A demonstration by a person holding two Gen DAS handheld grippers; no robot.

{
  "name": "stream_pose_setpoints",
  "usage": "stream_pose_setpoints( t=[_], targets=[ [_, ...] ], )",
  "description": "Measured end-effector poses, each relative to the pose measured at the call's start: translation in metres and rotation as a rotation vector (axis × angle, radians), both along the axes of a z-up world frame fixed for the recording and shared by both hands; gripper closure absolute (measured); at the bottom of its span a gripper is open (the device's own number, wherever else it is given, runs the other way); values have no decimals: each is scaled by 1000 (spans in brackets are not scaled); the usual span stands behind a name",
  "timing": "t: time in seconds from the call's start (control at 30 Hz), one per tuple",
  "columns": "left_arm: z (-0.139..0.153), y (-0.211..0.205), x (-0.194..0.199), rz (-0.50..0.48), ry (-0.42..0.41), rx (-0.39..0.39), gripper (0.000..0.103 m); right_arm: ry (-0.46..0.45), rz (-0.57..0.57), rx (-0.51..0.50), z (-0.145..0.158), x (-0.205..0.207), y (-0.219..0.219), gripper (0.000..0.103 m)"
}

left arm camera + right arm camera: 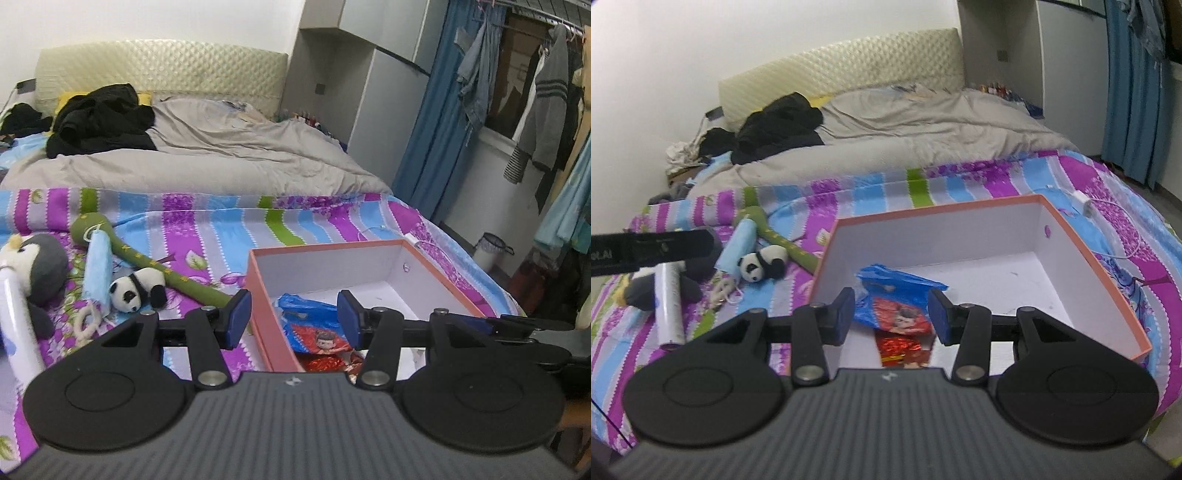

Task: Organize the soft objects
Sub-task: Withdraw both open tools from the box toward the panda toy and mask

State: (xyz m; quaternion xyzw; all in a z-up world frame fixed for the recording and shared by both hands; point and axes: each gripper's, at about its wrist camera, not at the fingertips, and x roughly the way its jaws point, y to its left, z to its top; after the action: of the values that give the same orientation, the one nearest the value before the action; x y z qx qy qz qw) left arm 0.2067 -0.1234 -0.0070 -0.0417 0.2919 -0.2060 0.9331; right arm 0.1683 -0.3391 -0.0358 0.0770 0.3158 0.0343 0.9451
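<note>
Left gripper (291, 319): while it hovers over the box's near-left wall, its blue pads stand partly apart – nothing between them.
Right gripper (892, 314): partly apart too, empty, above the crumpled blue-and-red plastic bag (897, 306).
Bag: inside the salmon-rimmed white cardboard box (1086, 254).
Nearby: small panda plush (138, 290), long green stuffed toy (155, 264), grey penguin plush (40, 269) – left of the box.
Surface: striped purple-blue bedsheet (221, 229).
</note>
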Motion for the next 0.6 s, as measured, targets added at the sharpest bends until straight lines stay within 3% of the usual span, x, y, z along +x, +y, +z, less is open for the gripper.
stream_pose_setpoints(
  t=[0.6],
  targets=[
    [-20,64,-54,125,-13,-21,46,-45,89,-1,-11,-42,54,57]
  ],
)
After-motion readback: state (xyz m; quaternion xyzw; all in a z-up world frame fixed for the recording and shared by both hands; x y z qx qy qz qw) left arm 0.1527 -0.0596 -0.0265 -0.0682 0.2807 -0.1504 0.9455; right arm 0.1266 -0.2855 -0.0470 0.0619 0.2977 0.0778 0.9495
